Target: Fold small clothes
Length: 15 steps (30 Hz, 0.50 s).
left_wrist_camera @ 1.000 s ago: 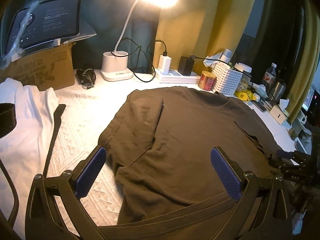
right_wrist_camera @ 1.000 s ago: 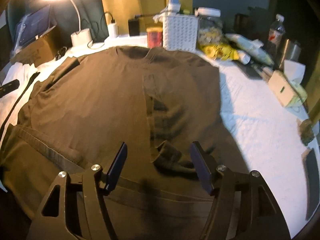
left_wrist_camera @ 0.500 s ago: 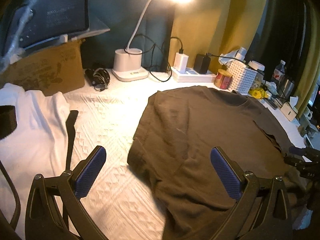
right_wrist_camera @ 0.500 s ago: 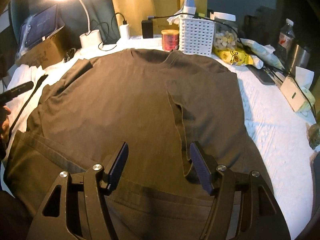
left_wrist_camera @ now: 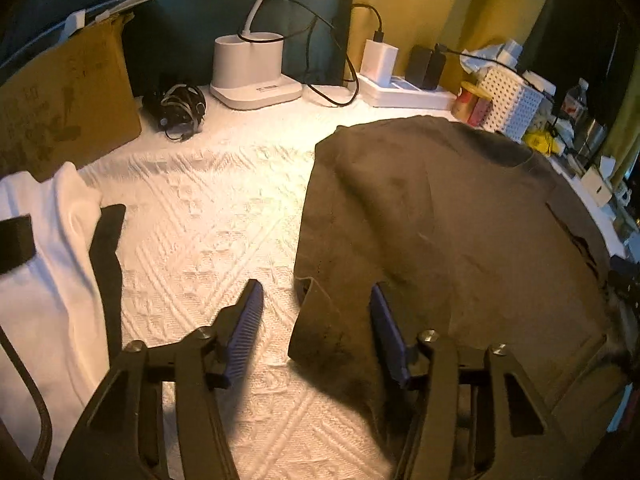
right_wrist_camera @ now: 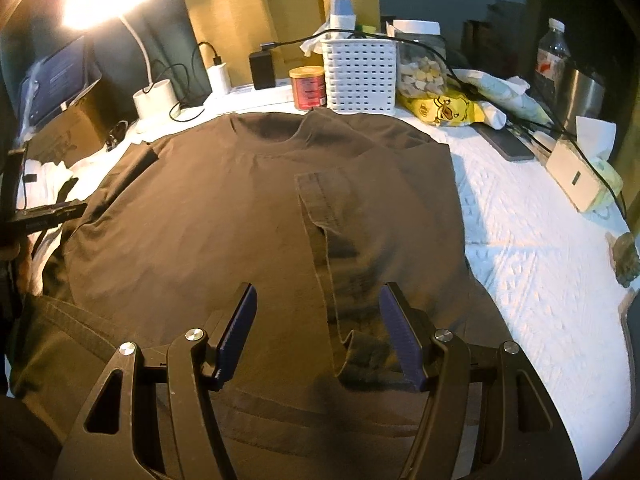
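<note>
A dark brown T-shirt [left_wrist_camera: 448, 232] lies flat on the white textured cloth [left_wrist_camera: 208, 232], collar toward the far side. My left gripper [left_wrist_camera: 316, 320] is open and low over the shirt's left edge, which lies between its fingers. My right gripper [right_wrist_camera: 320, 332] is open over the lower right part of the same shirt [right_wrist_camera: 224, 216], with the folded-in right sleeve [right_wrist_camera: 320, 232] between its fingers. The left gripper also shows at the left edge of the right wrist view [right_wrist_camera: 44, 216].
A white garment [left_wrist_camera: 44, 272] with a black strap [left_wrist_camera: 108, 256] lies at the left. Along the back stand a cardboard box [left_wrist_camera: 60, 104], lamp base [left_wrist_camera: 252, 76], power strip [left_wrist_camera: 404, 92], red tin [right_wrist_camera: 308, 88], white basket [right_wrist_camera: 360, 76], bottle [right_wrist_camera: 552, 60] and phone [right_wrist_camera: 504, 142].
My left gripper has moved left from over the shirt's middle to its left edge and lower, and its jaws have narrowed. The right gripper has shifted slightly; the sleeve lies flatter.
</note>
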Available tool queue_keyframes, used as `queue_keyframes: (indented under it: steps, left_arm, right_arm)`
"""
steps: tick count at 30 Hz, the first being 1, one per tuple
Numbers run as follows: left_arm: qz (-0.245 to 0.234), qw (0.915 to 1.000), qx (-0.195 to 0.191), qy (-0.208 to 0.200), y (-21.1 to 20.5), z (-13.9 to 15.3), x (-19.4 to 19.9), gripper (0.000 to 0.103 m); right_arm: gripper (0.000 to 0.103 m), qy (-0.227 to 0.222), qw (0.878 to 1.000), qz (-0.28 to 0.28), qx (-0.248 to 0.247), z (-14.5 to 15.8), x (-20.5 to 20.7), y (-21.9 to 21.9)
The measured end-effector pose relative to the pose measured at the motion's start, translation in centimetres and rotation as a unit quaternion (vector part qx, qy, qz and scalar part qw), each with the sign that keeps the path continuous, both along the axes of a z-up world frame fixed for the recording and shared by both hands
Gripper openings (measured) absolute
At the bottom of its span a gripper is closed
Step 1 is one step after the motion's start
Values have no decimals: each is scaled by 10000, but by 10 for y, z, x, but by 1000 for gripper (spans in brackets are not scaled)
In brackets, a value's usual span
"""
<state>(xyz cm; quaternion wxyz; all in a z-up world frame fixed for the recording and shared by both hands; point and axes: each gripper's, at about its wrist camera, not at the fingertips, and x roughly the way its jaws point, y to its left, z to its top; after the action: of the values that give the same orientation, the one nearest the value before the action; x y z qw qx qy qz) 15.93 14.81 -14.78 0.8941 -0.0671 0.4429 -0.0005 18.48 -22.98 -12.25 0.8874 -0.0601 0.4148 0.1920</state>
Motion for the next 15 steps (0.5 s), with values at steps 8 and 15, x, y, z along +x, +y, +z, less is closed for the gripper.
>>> queue_keyframes:
  steps: [8, 15]
  left_arm:
    - [-384, 9984, -299, -298, -21, 18, -9, 3]
    - [-677, 9945, -496, -632, -56, 43, -3, 3]
  right_arm:
    - [68, 5, 9997, 178, 158, 0, 0, 2]
    - [68, -85, 9994, 104, 330, 7, -6, -19]
